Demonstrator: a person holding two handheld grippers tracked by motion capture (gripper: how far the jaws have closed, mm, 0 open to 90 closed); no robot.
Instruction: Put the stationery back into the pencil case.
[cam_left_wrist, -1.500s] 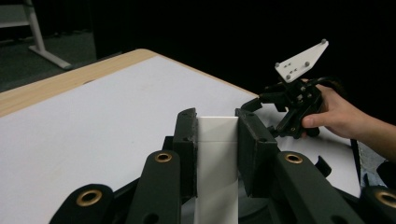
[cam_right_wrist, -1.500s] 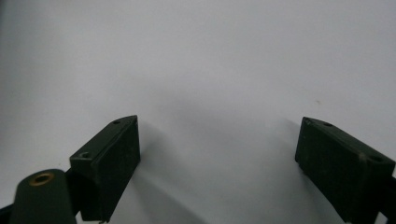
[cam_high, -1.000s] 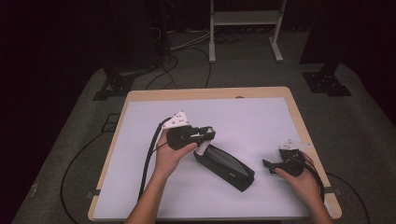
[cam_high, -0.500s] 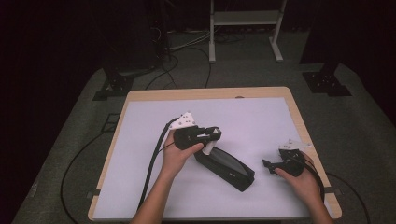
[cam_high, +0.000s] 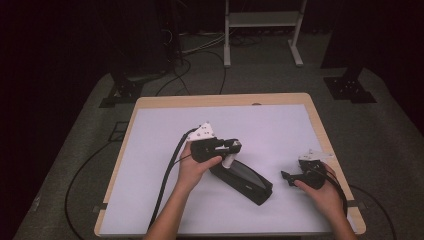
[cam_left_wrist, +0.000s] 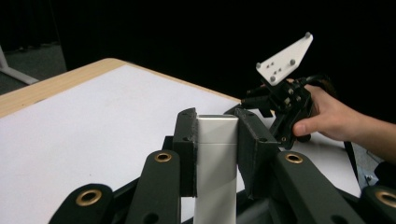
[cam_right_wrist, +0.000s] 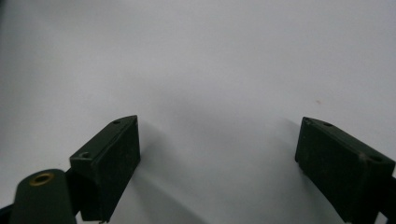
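My left gripper (cam_high: 234, 146) is shut on a white rectangular bar (cam_left_wrist: 215, 154), which stands upright between its jaws. In the high view the white bar (cam_high: 228, 161) slants down from the gripper to the near end of a long black object (cam_high: 246, 181) lying at an angle on the white table top (cam_high: 160, 140). What the black object is cannot be made out. My right gripper (cam_high: 287, 176) rests near the table's right edge, to the right of the black object and apart from it. Its jaws are wide open (cam_right_wrist: 219, 158) over bare white surface.
The left gripper's black cable (cam_high: 167, 175) runs along the table toward the front edge. The table's wooden rim (cam_high: 225, 100) borders the white top. On the dark floor beyond the table are cables and a white stand (cam_high: 260, 30). The other hand holds the right gripper (cam_left_wrist: 280, 105) near the edge.
My left gripper has shifted a little to the right with the white bar still in it. The right gripper and the black object have stayed in place.
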